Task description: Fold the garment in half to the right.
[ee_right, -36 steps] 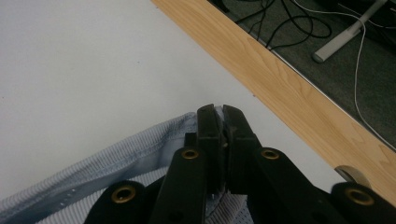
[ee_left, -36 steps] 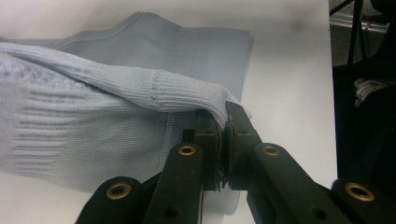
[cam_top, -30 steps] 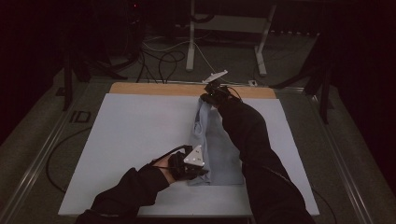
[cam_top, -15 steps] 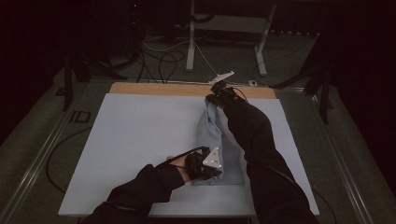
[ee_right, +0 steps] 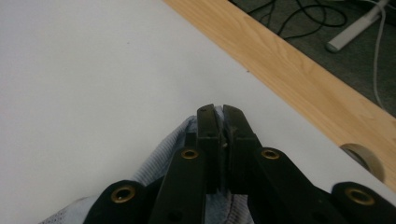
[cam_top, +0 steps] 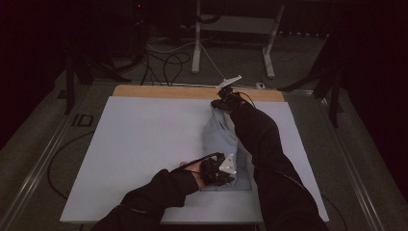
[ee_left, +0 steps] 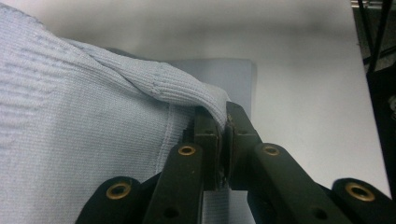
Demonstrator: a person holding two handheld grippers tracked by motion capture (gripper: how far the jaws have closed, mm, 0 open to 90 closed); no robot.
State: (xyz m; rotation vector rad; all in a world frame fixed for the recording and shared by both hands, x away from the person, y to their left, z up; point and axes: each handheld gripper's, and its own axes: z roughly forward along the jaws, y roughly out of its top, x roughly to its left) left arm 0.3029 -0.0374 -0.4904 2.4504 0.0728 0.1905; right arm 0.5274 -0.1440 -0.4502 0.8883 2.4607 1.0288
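A light blue knitted garment [cam_top: 223, 144] lies folded in a long strip on the white table cover [cam_top: 144, 144], right of centre. My left gripper [cam_top: 230, 179] is at its near end, shut on a ribbed edge of the knit [ee_left: 187, 86], which drapes over the jaws. My right gripper [cam_top: 219, 103] is at the garment's far end, near the wooden strip, shut on a fold of the same blue fabric [ee_right: 163, 158]. The right sleeve lies across part of the garment and hides it.
A wooden table edge [cam_top: 192, 92] runs along the far side, with a round hole [ee_right: 362, 156] in it. Beyond it are a white stand's legs [cam_top: 197, 43] and black cables [cam_top: 163, 62] on the floor. Metal rails [cam_top: 43, 159] flank the table.
My left gripper has carried the garment's near edge to the right and lower, folding it over the strip. The right gripper has stayed at the far end.
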